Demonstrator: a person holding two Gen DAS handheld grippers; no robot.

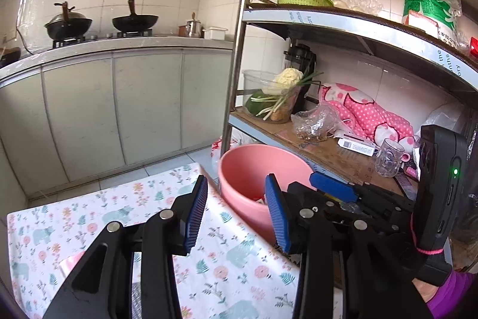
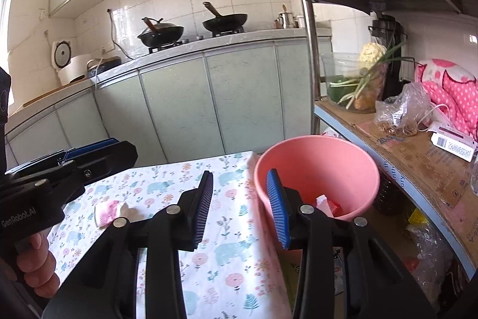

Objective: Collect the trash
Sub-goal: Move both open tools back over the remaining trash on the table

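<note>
Currently both the left gripper [image 1: 236, 214] and right gripper [image 2: 243, 208] stand open and empty. One pink wrapper [image 2: 108, 213] lies on the floral tablecloth [image 2: 167, 187]; other scraps sit in the pink bucket [image 2: 316, 157]. Risk: a shallow pinch could snag cloth instead.

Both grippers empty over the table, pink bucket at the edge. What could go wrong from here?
1. The pink wrapper lies flat on the loose floral tablecloth; the left gripper might pinch cloth with it.
2. The pink bucket stands beside the table edge, by the shelf; a swing of the right gripper could tip it.
</note>
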